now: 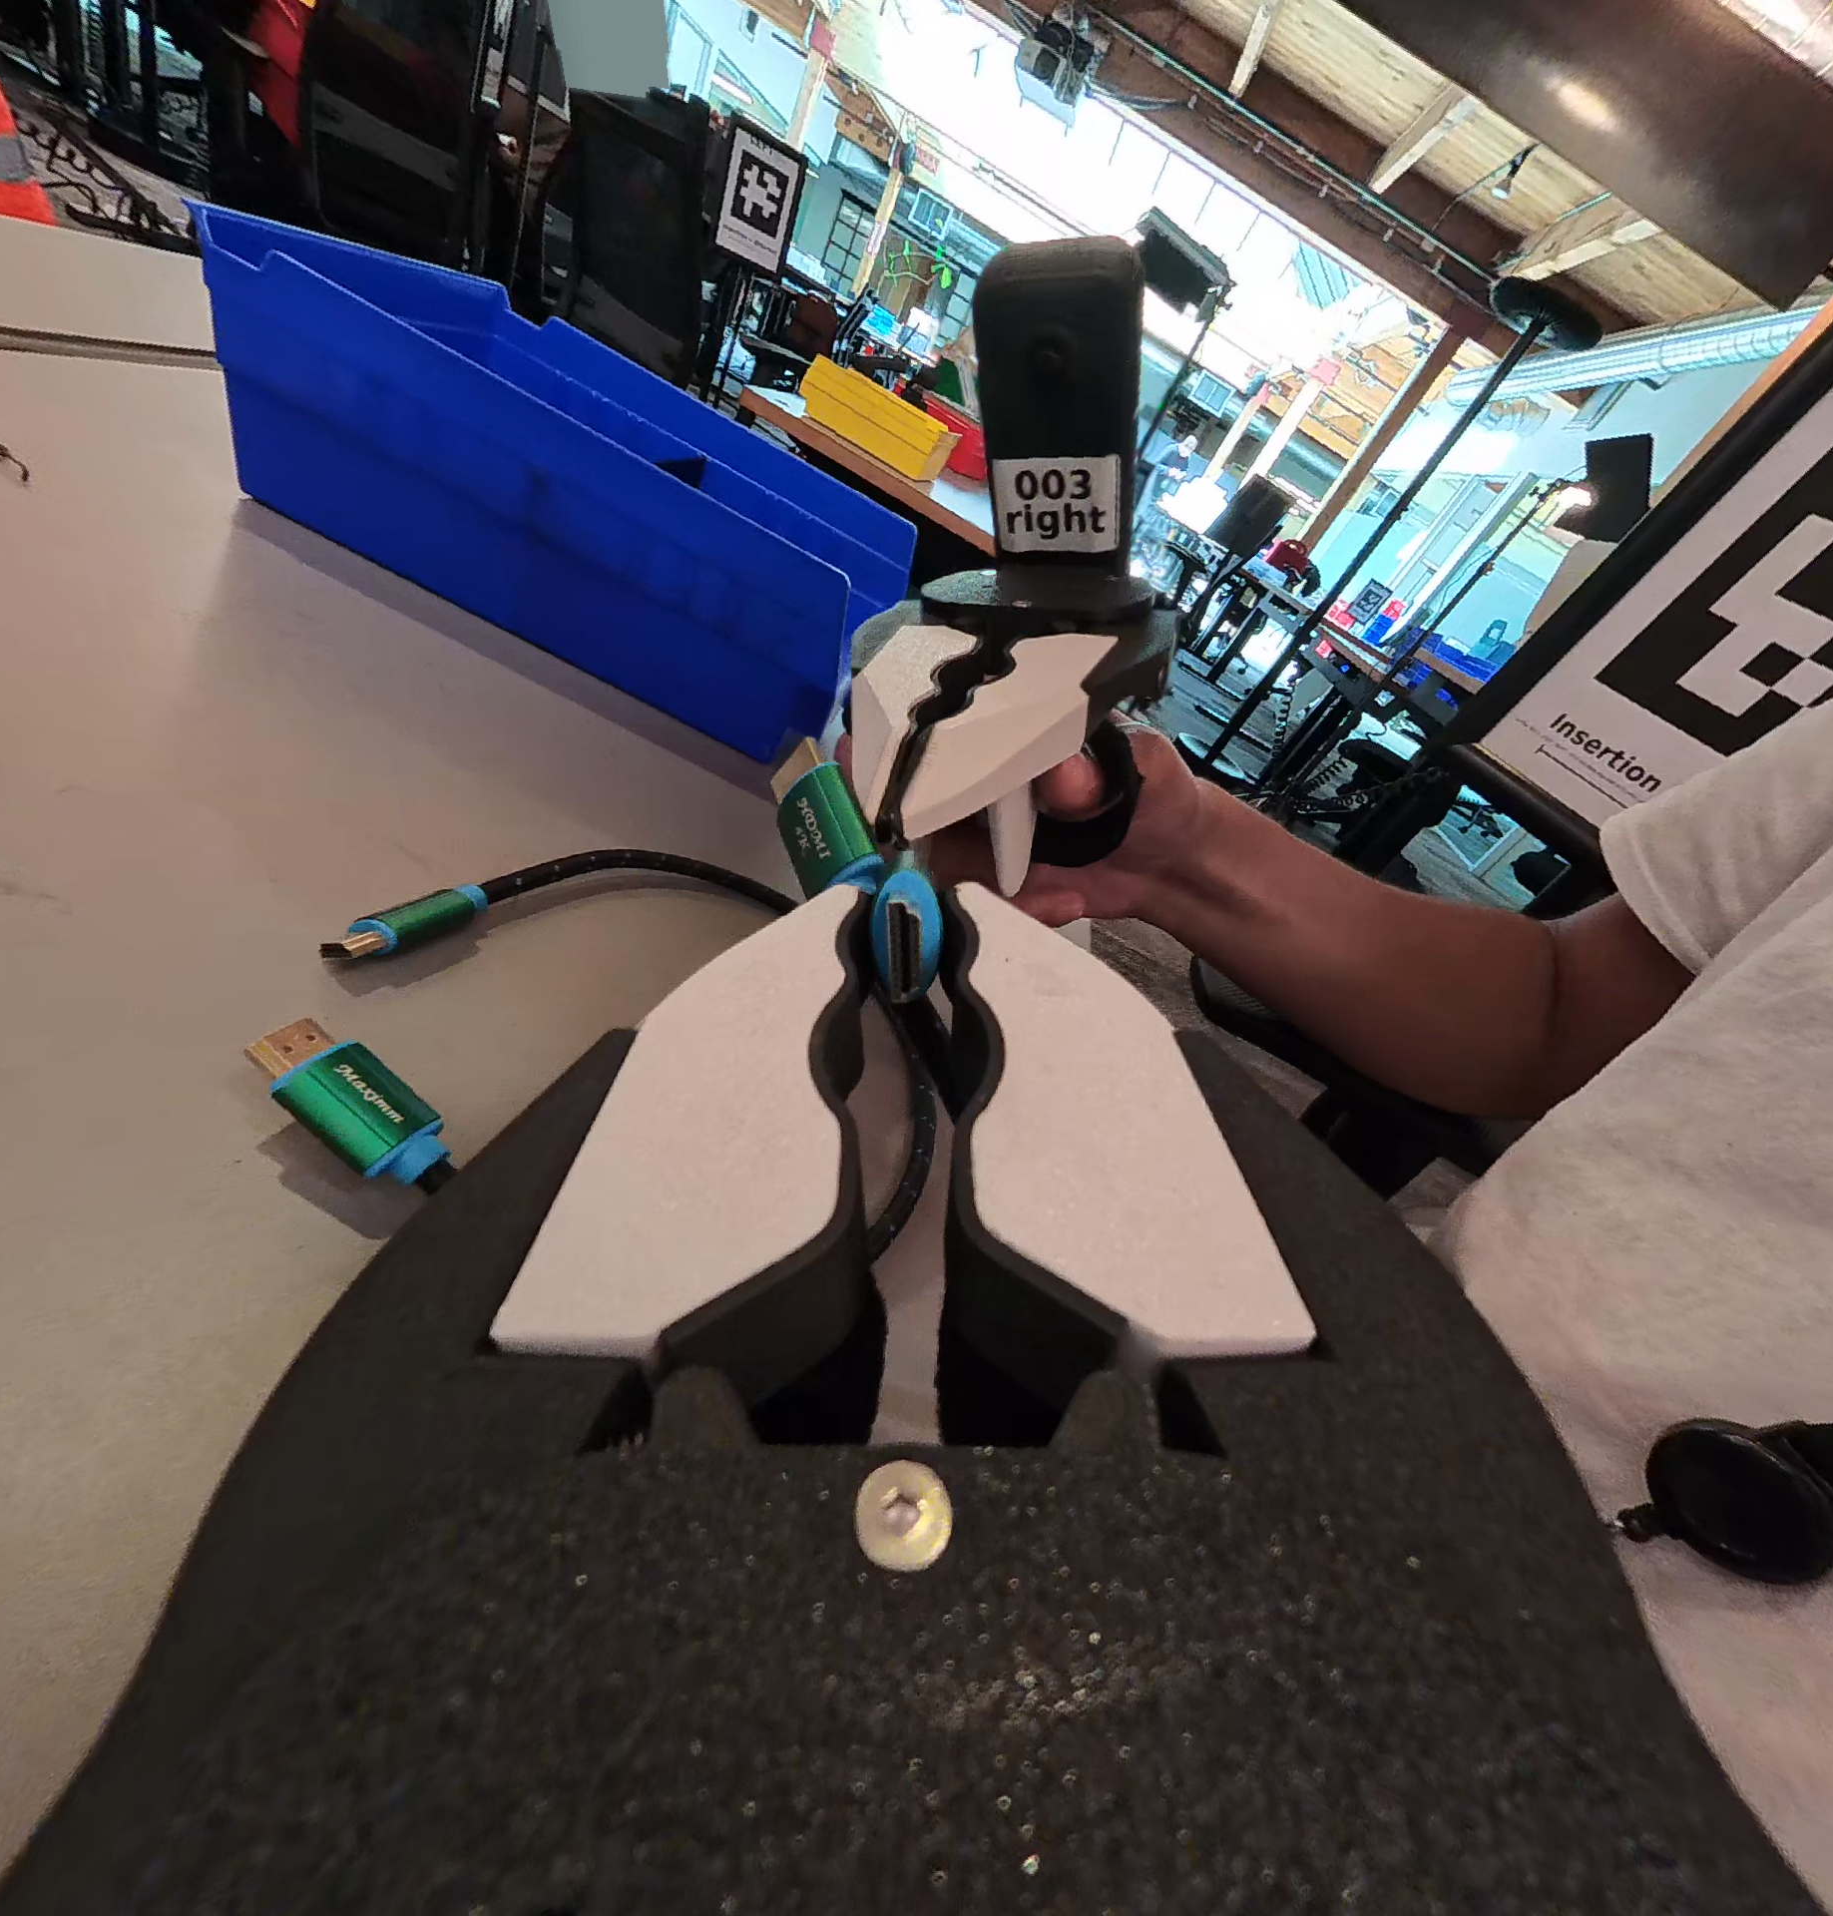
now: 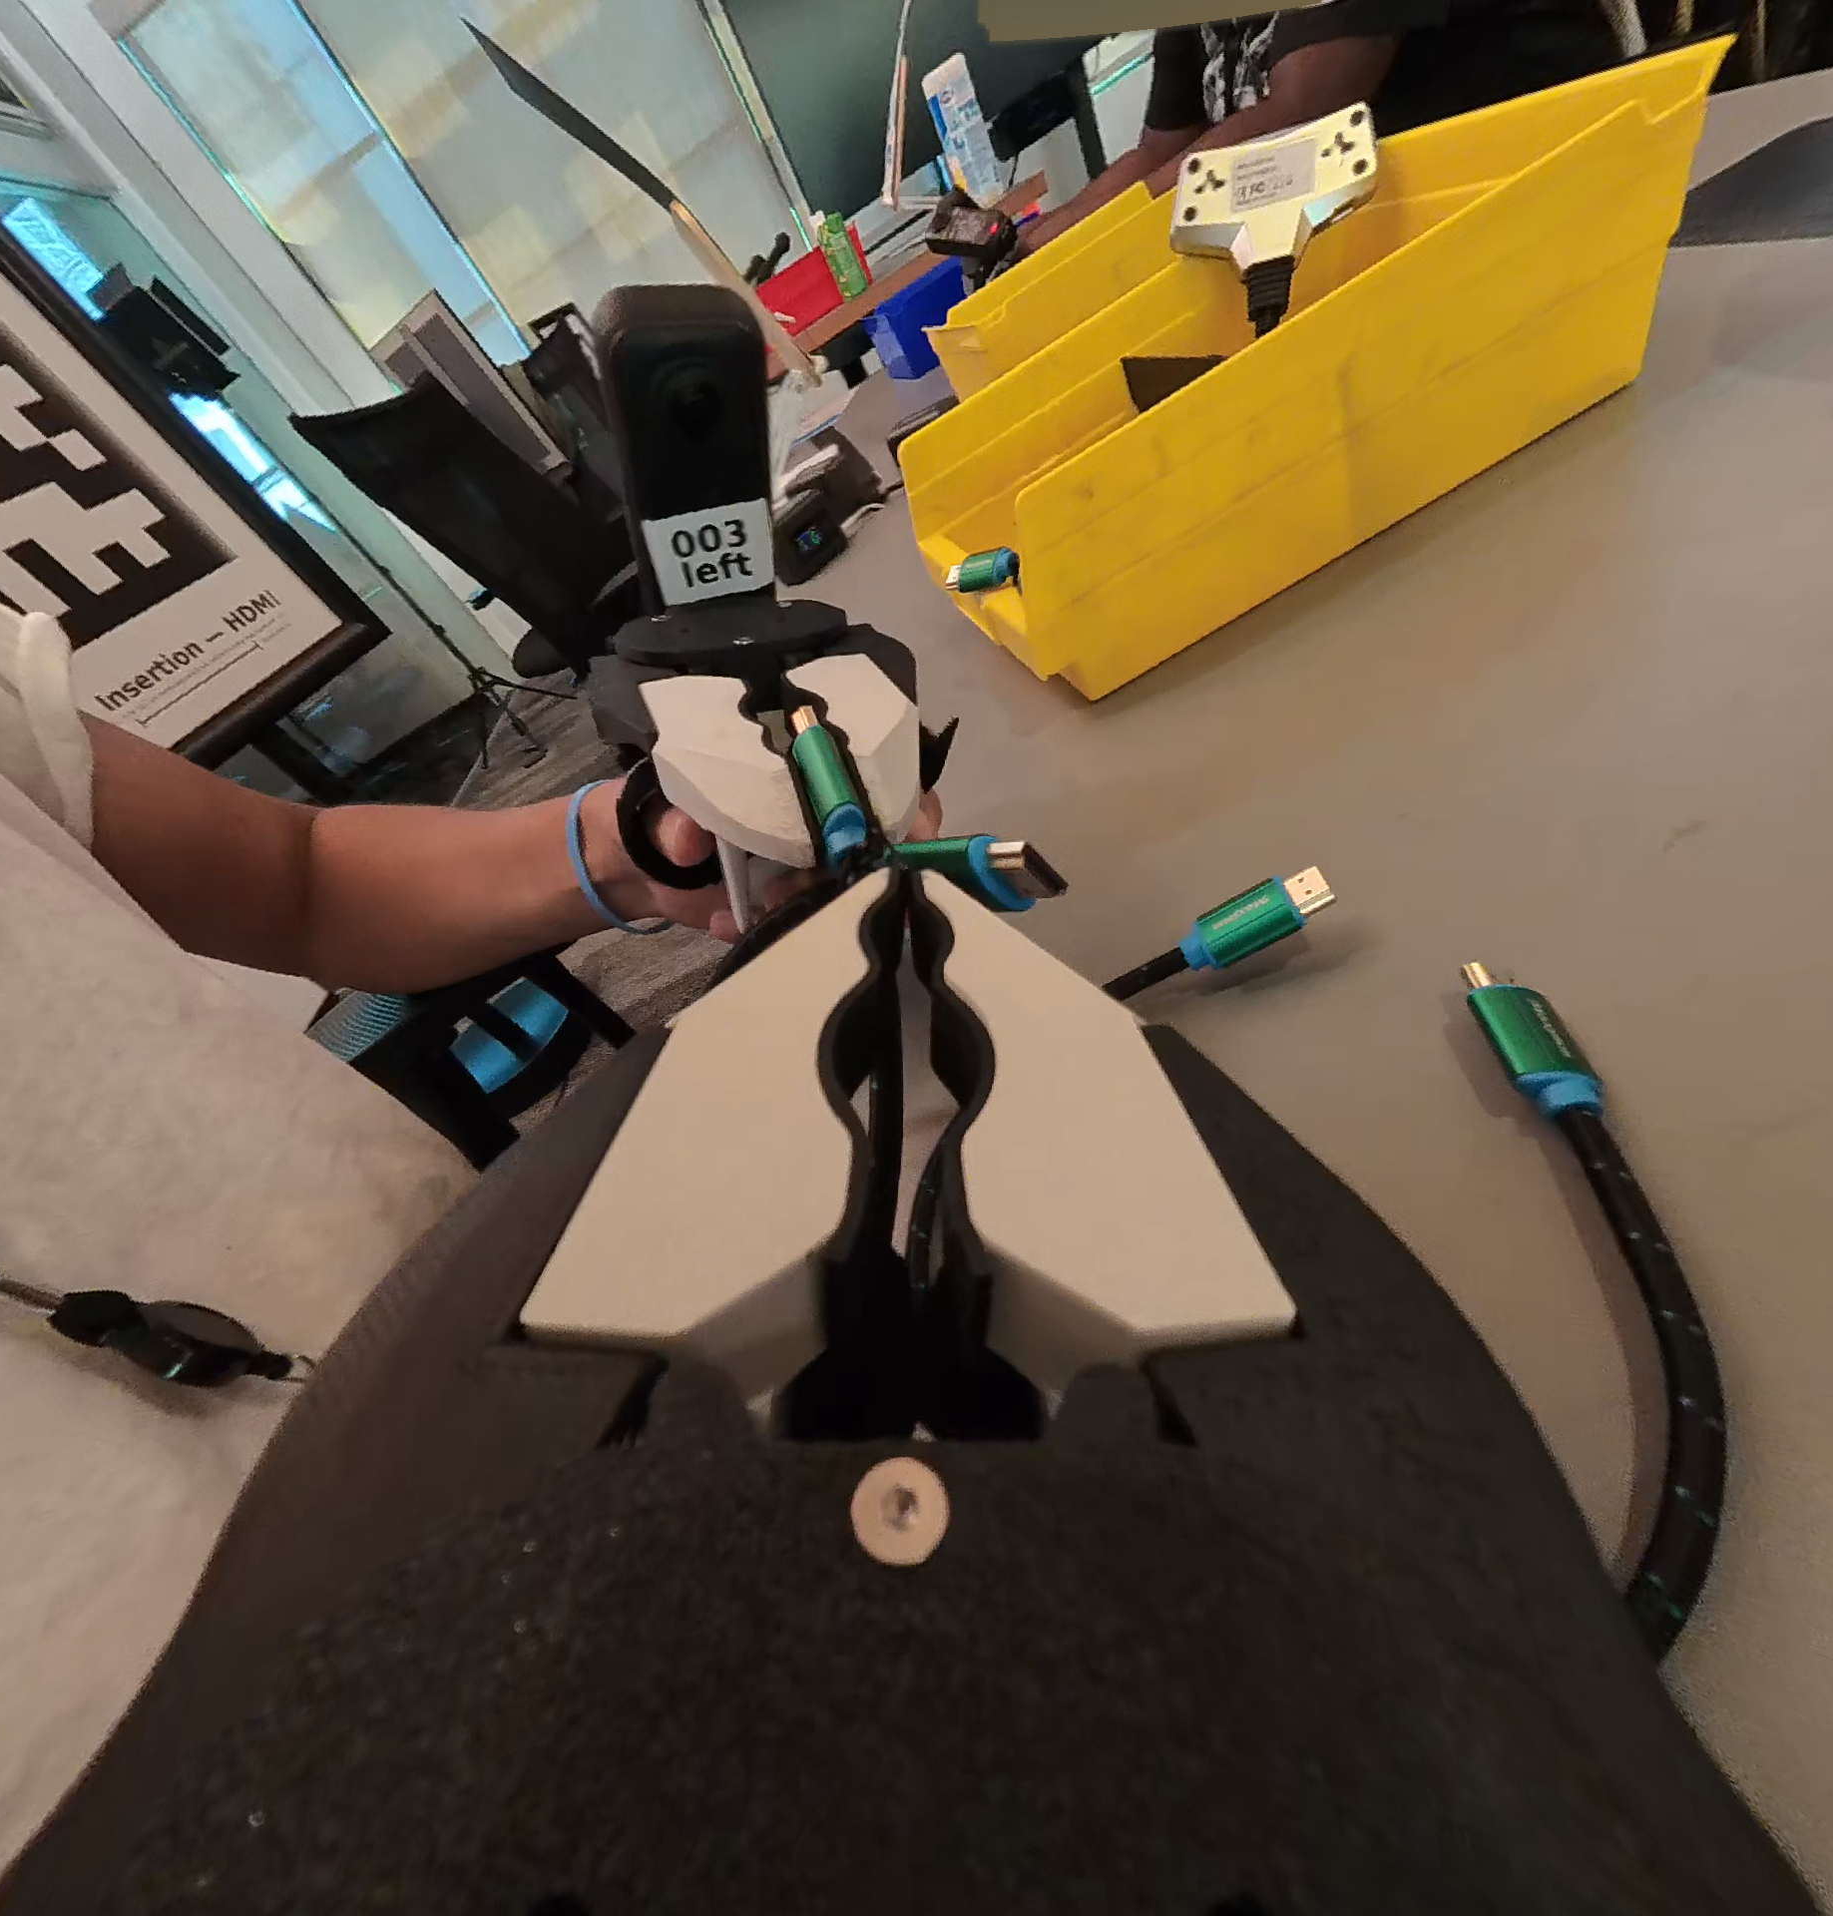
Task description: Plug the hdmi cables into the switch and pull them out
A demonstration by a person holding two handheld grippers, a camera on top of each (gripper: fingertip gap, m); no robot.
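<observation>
Between the two white fingers of my left gripper (image 1: 907,959) sits one HDMI plug (image 1: 904,944), its blue collar pinched at the fingertips with the metal end facing back toward the camera and its braided cable (image 1: 917,1151) running down the narrow gap between the fingers. Facing it, almost tip to tip, is my right gripper (image 2: 907,881), closed down to a thin slot on a second cable just behind its green plug (image 2: 979,863), which sticks out sideways past the fingertips over the bench (image 2: 1513,747). In the right wrist view the plug held by the left gripper (image 2: 827,778) stands nearly upright between that gripper's fingers. A hand (image 1: 1109,829) wraps the handle of the right gripper, and a hand with a blue wristband (image 2: 673,871) holds the left one. Both grippers hang just off the near edge of the bench. On the bench beside them lie two loose green plugs (image 2: 1264,912) (image 2: 1529,1047), each on a black braided lead, near each other but apart. Farther toward the back of the bench stands a yellow bin (image 2: 1254,518); the silver switch (image 2: 1270,192) rests on its upper rim, and another green plug (image 2: 984,570) pokes out at its lower front corner. A blue bin (image 1: 497,498) stands on the bench at the other side.
</observation>
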